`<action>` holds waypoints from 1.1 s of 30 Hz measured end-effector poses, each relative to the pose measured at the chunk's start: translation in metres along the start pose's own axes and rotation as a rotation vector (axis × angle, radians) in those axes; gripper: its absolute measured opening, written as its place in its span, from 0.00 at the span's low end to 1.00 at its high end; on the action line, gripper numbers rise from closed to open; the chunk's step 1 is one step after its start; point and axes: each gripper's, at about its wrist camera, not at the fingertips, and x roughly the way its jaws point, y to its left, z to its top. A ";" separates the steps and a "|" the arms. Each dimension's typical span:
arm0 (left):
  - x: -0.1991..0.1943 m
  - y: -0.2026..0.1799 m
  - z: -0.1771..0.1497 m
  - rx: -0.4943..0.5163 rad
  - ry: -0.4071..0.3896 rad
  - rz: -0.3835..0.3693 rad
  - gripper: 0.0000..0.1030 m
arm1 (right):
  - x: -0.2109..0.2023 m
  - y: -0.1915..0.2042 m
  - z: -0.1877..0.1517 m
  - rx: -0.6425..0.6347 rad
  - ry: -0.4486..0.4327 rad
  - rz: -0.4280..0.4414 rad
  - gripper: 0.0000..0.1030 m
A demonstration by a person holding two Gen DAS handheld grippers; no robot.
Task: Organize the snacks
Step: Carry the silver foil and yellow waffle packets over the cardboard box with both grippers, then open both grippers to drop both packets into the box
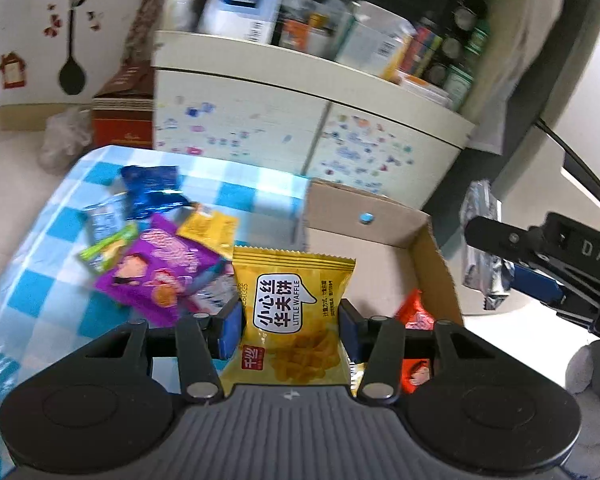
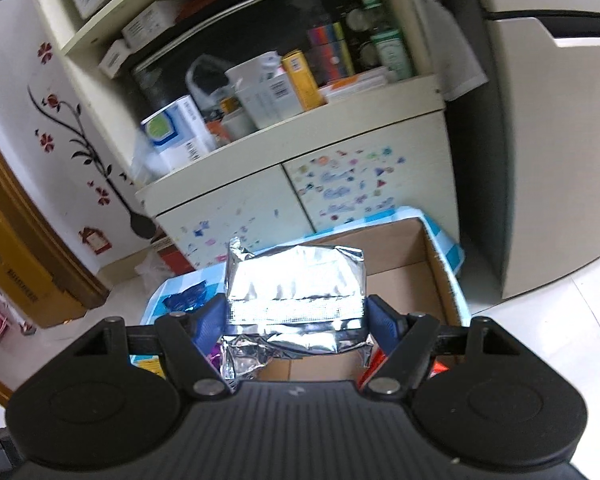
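My left gripper (image 1: 291,322) is shut on a yellow Little Waffle packet (image 1: 296,316), held upright above the near left edge of an open cardboard box (image 1: 380,216). A red snack packet (image 1: 416,316) lies inside the box. My right gripper (image 2: 296,316) is shut on a silver foil packet (image 2: 296,280) above the same box (image 2: 400,280); it also shows at the right of the left wrist view (image 1: 484,256). A pile of loose snacks, purple (image 1: 156,272), blue (image 1: 152,192) and yellow (image 1: 208,228), lies on the blue checked tablecloth (image 1: 40,280).
A cream cabinet (image 1: 284,136) with stickered doors and a cluttered shelf stands just behind the table. A red carton (image 1: 122,116) and a plastic bag (image 1: 64,136) sit on the floor at the left. A white appliance (image 2: 560,160) stands right of the cabinet.
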 end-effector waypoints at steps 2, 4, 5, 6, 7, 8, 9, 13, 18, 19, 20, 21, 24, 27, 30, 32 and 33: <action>0.007 -0.012 0.000 0.025 0.010 -0.016 0.53 | 0.000 -0.004 0.001 0.009 -0.002 -0.008 0.73; 0.014 -0.022 -0.001 0.048 0.022 -0.027 0.53 | 0.001 -0.007 0.001 0.018 0.001 -0.016 0.73; 0.018 -0.027 -0.002 0.059 0.029 -0.031 0.53 | 0.002 -0.009 0.001 0.021 0.003 -0.021 0.73; 0.022 -0.032 -0.003 0.070 0.037 -0.036 0.53 | 0.003 -0.010 0.001 0.027 0.005 -0.028 0.73; 0.025 -0.036 -0.004 0.078 0.042 -0.039 0.53 | 0.004 -0.012 0.002 0.033 0.008 -0.033 0.73; 0.028 -0.039 -0.005 0.086 0.046 -0.042 0.53 | 0.006 -0.013 0.002 0.039 0.010 -0.038 0.73; 0.032 -0.042 -0.006 0.098 0.051 -0.044 0.53 | 0.006 -0.015 0.002 0.047 0.012 -0.044 0.73; 0.044 -0.053 -0.008 0.127 0.072 -0.045 0.53 | 0.009 -0.022 0.003 0.073 0.019 -0.063 0.73; 0.054 -0.062 -0.008 0.168 0.083 -0.043 0.55 | 0.015 -0.026 0.004 0.094 0.031 -0.079 0.73; 0.054 -0.064 -0.008 0.179 0.083 -0.043 0.59 | 0.017 -0.028 0.004 0.100 0.034 -0.082 0.74; 0.055 -0.065 -0.008 0.191 0.083 -0.040 0.63 | 0.018 -0.029 0.004 0.107 0.039 -0.084 0.74; 0.055 -0.067 -0.008 0.202 0.078 -0.031 0.73 | 0.019 -0.030 0.005 0.113 0.043 -0.082 0.75; 0.052 -0.070 -0.007 0.231 0.053 0.004 0.90 | 0.023 -0.031 0.006 0.137 0.052 -0.080 0.81; 0.050 -0.072 -0.006 0.266 0.047 0.030 0.93 | 0.022 -0.032 0.007 0.151 0.039 -0.062 0.81; 0.048 -0.071 -0.005 0.288 0.042 0.067 0.94 | 0.023 -0.034 0.007 0.167 0.042 -0.042 0.81; 0.047 -0.067 -0.004 0.288 0.041 0.069 0.94 | 0.024 -0.033 0.007 0.166 0.045 -0.043 0.81; 0.047 -0.066 -0.004 0.290 0.043 0.073 0.94 | 0.025 -0.033 0.006 0.163 0.046 -0.045 0.81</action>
